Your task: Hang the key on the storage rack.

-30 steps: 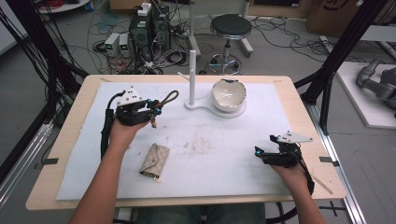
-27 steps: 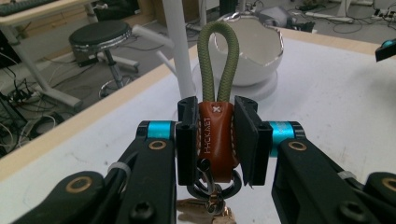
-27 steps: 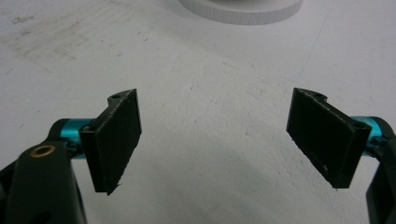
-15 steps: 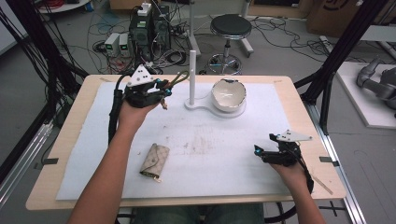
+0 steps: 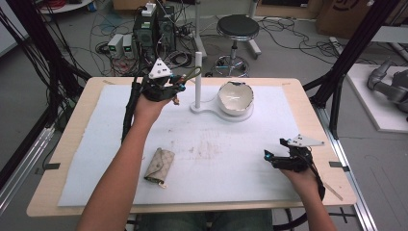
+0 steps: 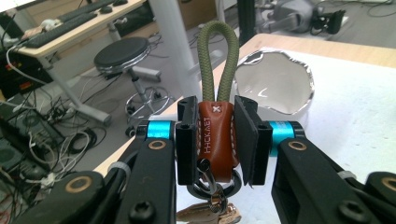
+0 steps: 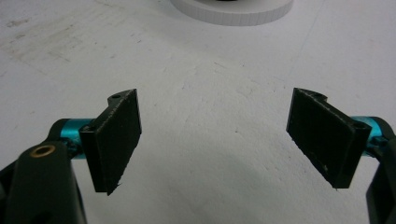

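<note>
My left gripper (image 6: 215, 140) is closed on the brown leather key fob (image 6: 216, 135); its green cord loop (image 6: 215, 56) rises above the jaws. Just beyond stand the white post (image 5: 197, 79) and bowl (image 5: 235, 97). My right gripper (image 7: 215, 135) is wide apart over the table (image 7: 210, 84).

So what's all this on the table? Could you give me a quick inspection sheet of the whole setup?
Surface: wooden table under a white mat, smudged mid-mat.
Job's things: keychain, brown leather tab with green cord loop; white stand with upright post; white bowl on its base.
Clutter: small tan pouch lying on the mat.
Grippers: left gripper shut on the keychain, raised near the post; right gripper open, low over bare mat.
Cables: black cable trailing along the left forearm; tangle on the floor.
Surroundings: stool, electronics boxes, black frame legs.
</note>
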The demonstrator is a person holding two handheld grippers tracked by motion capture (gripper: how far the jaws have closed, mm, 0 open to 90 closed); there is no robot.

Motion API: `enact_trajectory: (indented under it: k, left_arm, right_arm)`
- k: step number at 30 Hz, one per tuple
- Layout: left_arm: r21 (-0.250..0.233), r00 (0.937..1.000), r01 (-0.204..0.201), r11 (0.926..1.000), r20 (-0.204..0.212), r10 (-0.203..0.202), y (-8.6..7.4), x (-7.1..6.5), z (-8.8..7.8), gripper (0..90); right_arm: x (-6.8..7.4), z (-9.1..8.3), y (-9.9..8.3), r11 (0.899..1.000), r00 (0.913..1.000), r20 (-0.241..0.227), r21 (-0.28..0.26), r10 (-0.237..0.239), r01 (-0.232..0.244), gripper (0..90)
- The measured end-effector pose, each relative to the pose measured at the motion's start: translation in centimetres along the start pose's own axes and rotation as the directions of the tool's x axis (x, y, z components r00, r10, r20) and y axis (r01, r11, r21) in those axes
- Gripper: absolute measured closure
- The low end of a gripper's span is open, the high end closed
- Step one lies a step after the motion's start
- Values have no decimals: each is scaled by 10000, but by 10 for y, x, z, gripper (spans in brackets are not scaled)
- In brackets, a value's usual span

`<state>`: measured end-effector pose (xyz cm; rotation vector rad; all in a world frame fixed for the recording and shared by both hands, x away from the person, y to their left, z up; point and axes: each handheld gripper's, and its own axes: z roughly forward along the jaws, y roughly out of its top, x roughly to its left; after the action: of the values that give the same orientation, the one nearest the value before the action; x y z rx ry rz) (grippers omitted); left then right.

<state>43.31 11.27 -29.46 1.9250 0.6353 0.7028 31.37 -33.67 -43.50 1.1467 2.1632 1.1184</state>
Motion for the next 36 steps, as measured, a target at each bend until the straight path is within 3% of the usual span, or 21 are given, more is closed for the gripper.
enact_trajectory:
  k: [13, 25, 36]
  left_arm:
    - [427, 9999, -110, 9990, -16, 111, -6, 0, 11, 698]
    - [504, 9979, 634, 9967, -168, -626, -19, 4, 8, 445]
    - [356, 9937, 1118, 9931, -14, -1118, -39, 0, -11, 316]
  right_arm:
    - [0, -1, 0, 10000, 10000, 24, -29, 2, -2, 182]
    - [0, 1, 0, 10000, 10000, 19, -2, 21, -21, 181]
    - [0, 2, 1, 10000, 10000, 31, -20, 15, -15, 181]
